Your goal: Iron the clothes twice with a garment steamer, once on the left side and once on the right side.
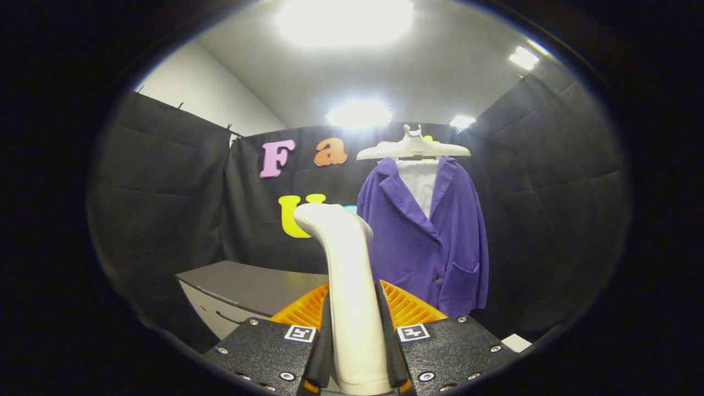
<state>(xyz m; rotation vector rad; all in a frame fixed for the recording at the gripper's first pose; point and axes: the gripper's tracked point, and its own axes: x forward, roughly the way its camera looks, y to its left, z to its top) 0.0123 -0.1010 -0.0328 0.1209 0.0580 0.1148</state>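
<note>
Garment steamer (346, 264) clamped upright between claw (356, 330) fingers, purple jacket (434, 242) beyond.

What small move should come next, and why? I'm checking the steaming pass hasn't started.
Probably carry the steamer forward toward the purple jacket. The gripper is shut on its handle, and the jacket hangs on its hanger beyond the fingers, apparently well clear of the head.

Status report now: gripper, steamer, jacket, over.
Gripper shut on steamer, held upright between fingers. Purple jacket on hanger, beyond the fingers, apart from steamer head. Nothing between steamer and jacket.
</note>
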